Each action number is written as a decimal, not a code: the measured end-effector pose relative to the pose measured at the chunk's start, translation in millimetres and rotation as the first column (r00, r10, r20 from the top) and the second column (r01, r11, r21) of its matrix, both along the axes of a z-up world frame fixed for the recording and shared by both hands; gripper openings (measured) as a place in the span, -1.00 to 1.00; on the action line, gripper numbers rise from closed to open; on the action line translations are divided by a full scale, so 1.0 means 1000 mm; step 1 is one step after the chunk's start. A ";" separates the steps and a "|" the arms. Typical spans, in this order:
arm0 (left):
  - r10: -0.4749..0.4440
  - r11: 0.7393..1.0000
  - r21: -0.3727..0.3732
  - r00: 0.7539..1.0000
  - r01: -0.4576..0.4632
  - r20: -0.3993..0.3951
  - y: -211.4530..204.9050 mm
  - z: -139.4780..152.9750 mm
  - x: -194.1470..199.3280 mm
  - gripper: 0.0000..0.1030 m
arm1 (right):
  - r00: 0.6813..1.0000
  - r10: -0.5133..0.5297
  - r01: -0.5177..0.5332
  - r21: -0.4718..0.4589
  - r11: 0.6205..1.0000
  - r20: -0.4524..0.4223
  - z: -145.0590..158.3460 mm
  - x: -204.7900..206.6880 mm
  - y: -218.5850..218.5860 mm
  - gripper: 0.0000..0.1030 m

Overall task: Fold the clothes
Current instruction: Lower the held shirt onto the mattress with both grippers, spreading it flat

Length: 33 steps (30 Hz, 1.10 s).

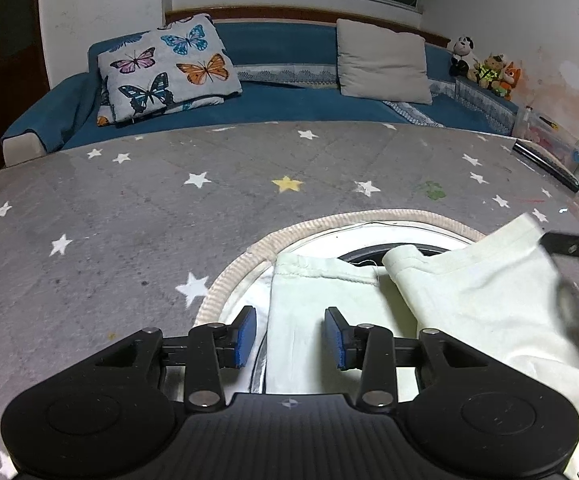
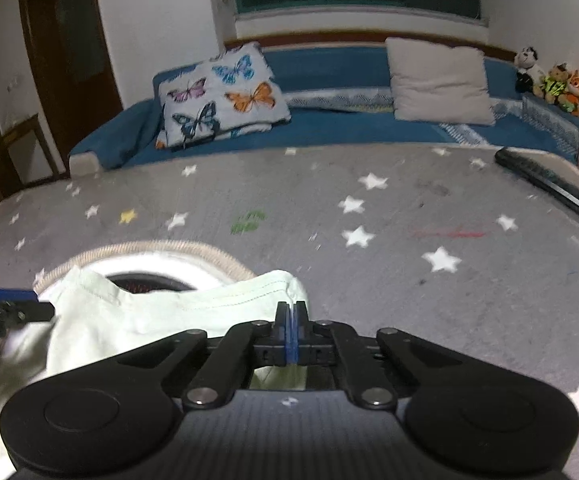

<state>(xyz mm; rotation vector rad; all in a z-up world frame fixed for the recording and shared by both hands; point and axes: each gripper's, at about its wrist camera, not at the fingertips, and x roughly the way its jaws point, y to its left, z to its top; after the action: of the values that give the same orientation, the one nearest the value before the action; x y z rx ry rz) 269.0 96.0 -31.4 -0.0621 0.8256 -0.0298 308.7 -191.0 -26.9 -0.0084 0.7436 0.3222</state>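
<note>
Butterfly pillow (image 1: 169, 68), plush toys (image 1: 485, 66), remote (image 2: 545, 184)

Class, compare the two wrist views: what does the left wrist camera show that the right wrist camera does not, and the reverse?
Only the left wrist view shows the left gripper open over a folded sleeve. Only the right wrist view shows the right gripper shut on the pale shirt, plus a dark wooden door. Both show the star-patterned cover, the butterfly cushion and the beige collar.

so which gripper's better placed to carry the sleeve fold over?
Right. The right gripper is shut on the right sleeve at its hem, lifted off the shirt. The left gripper is open, hovering over the folded left sleeve, holding nothing.
</note>
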 end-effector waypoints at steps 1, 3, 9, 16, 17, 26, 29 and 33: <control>-0.003 1.000 -0.001 1.000 0.003 -0.003 -0.001 -0.002 0.003 -0.27 | 1.000 -0.006 0.006 0.003 1.000 0.014 0.004 -0.001 -0.003 -0.98; -0.018 1.000 0.019 1.000 0.018 0.011 -0.004 -0.003 0.005 -0.37 | 0.999 -0.019 0.019 0.008 1.000 0.040 0.014 -0.002 -0.011 -0.98; -0.013 0.999 0.044 0.999 0.011 0.042 -0.004 -0.005 0.008 -0.91 | 0.993 -0.079 0.078 0.015 0.997 0.083 0.029 0.005 -0.032 -1.00; 0.025 0.996 0.078 0.996 -0.032 0.087 0.006 0.001 0.001 -0.92 | 0.993 -0.108 0.107 0.042 0.993 0.036 0.025 0.015 -0.054 -0.99; 0.025 0.996 0.080 0.996 -0.032 0.090 0.006 0.002 0.001 -0.92 | 0.995 -0.096 0.095 0.050 0.994 0.019 0.022 0.016 -0.053 -0.92; 0.036 0.996 0.082 0.993 -0.045 0.109 0.007 0.005 -0.002 -0.92 | 0.998 0.012 -0.009 0.059 0.998 -0.054 -0.008 0.028 -0.017 -0.56; 0.058 0.994 0.087 0.990 -0.069 0.126 0.011 0.009 -0.005 -0.92 | 0.999 0.009 -0.009 0.003 1.000 -0.049 -0.016 0.030 -0.005 -0.96; 0.128 0.985 0.095 0.980 -0.144 0.155 0.028 0.017 -0.008 -0.93 | 1.000 -0.012 0.012 -0.002 1.000 0.005 -0.005 0.026 -0.008 -0.97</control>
<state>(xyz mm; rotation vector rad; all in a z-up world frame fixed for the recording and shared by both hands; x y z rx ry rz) 261.2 123.5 -14.1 -0.0159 0.6713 0.1371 335.0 -198.9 -32.4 -0.0066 0.7384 0.3104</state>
